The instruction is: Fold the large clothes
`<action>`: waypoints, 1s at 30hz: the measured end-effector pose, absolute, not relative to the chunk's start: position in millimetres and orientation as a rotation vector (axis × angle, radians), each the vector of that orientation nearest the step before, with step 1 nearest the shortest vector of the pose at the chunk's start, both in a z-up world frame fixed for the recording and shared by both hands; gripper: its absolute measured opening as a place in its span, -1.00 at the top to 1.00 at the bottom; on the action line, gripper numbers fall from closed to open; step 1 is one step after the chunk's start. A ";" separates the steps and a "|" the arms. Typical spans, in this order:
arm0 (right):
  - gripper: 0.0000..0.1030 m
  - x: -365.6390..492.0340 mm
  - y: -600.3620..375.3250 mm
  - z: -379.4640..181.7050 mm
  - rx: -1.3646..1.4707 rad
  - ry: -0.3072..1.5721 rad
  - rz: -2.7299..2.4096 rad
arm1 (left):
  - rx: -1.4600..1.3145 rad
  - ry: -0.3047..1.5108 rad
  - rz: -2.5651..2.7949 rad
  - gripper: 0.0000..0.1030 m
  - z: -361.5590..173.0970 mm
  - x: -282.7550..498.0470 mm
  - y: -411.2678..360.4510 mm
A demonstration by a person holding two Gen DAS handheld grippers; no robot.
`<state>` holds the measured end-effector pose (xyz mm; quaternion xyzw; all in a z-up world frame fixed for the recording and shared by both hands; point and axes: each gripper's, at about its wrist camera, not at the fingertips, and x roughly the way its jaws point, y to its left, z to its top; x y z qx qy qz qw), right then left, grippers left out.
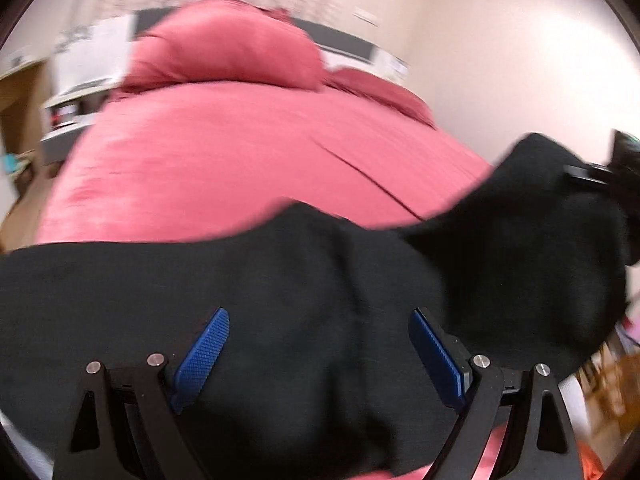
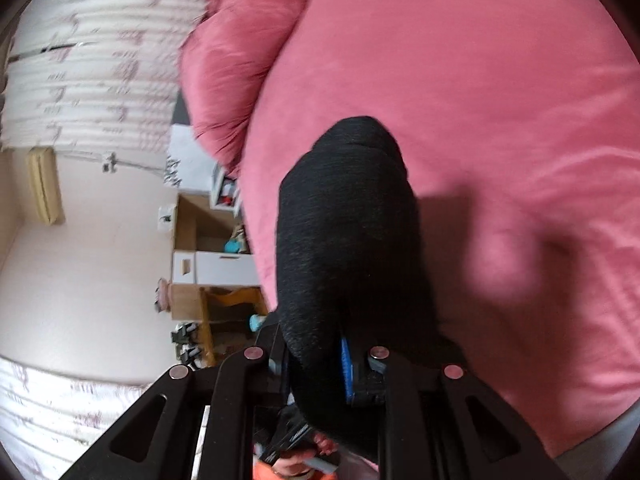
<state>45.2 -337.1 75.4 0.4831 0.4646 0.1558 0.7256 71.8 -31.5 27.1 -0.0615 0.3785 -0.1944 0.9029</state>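
A large black garment lies across the near part of a pink bed. My left gripper hovers just above it, open, with its blue pads wide apart and nothing between them. At the right edge of the left wrist view, the right gripper lifts a corner of the garment. In the right wrist view my right gripper is shut on a bunched fold of the black garment, which rises in front of the camera above the pink bed.
A pink pillow lies at the bed's head, and it also shows in the right wrist view. White and wooden shelves with small items stand beside the bed. A pale wall is to the right.
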 end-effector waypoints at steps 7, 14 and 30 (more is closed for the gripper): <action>0.63 80.0 -230.9 117.0 1.035 1.021 0.408 | -0.254 0.704 -0.117 -0.78 26.0 77.2 101.8; 0.63 120.7 -123.7 109.9 1.016 1.083 0.474 | -0.528 0.690 0.075 -0.78 -6.2 46.0 206.2; 0.17 164.0 31.4 -14.4 1.017 1.325 0.691 | -0.900 0.679 0.152 -0.78 -45.8 33.9 274.9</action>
